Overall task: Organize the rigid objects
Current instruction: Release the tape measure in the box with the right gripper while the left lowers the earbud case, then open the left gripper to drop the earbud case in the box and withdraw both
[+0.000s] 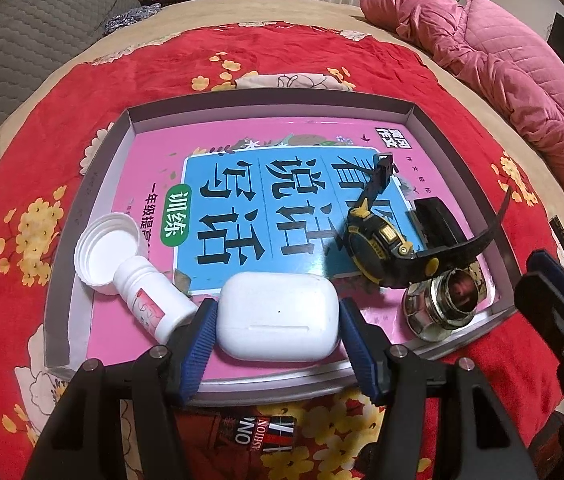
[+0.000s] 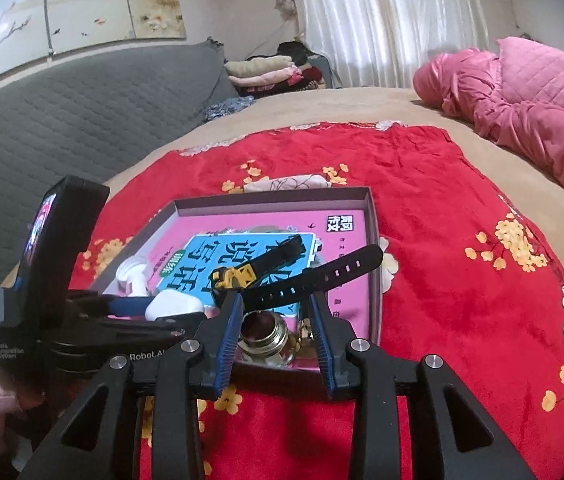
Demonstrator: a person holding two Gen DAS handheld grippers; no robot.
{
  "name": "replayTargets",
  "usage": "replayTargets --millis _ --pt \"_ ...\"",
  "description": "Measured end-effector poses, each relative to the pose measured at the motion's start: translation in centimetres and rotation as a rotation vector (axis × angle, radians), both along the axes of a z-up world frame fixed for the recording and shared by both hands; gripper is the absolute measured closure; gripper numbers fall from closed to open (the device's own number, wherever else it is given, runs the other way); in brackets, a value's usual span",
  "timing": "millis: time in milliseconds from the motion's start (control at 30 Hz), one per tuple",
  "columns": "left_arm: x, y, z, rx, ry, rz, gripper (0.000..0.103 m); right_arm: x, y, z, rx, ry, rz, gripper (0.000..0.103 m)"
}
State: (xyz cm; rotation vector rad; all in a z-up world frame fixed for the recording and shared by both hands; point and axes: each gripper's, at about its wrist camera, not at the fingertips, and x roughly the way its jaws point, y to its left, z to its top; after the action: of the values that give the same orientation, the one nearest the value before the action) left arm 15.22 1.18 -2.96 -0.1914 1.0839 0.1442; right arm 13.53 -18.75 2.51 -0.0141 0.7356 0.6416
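A shallow grey box [image 1: 82, 196] [image 2: 374, 216] lies on a red flowered cloth, with a pink book [image 1: 154, 152] flat inside it. In the box are a white bottle with its cap [image 1: 130, 276], a black-and-yellow watch [image 1: 382, 240] [image 2: 282, 276], a small black block [image 1: 438, 220] and a shiny metal fitting [image 1: 442, 308] [image 2: 266, 340]. My left gripper [image 1: 278, 320] has its blue pads on both sides of a white earbud case [image 1: 278, 316] [image 2: 174, 304] resting on the book. My right gripper [image 2: 278, 340] is open, its fingers either side of the metal fitting.
A pink quilted jacket [image 1: 502, 60] [image 2: 522, 108] lies at the far right of the bed. A grey quilted cover [image 2: 62, 128] and folded clothes [image 2: 266, 68] are at the back left. A dark printed packet [image 1: 258, 436] lies just before the box.
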Motion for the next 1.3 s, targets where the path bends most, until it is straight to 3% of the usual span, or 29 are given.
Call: replayTargets --millis 500,567,600,1300 --pt "-1.1 0.5 0.8 -0.018 -0.011 0.010 0.042 -1.7 0.3 0.1 -0.064 -0.037 -0.006 0.064" --pt "-1.3 0.5 1.0 -0.018 -0.013 0.012 0.042 -1.8 0.2 0.3 -0.064 -0.041 -0.007 0.038" --pt "-1.5 0.5 1.1 -0.018 -0.015 0.012 0.042 -1.9 0.1 0.3 -0.060 -0.044 -0.008 0.035" --pt "-3.7 0.3 3.0 -0.036 -0.050 0.007 0.040 -3.9 -0.6 1.9 -0.072 -0.089 -0.019 0.029"
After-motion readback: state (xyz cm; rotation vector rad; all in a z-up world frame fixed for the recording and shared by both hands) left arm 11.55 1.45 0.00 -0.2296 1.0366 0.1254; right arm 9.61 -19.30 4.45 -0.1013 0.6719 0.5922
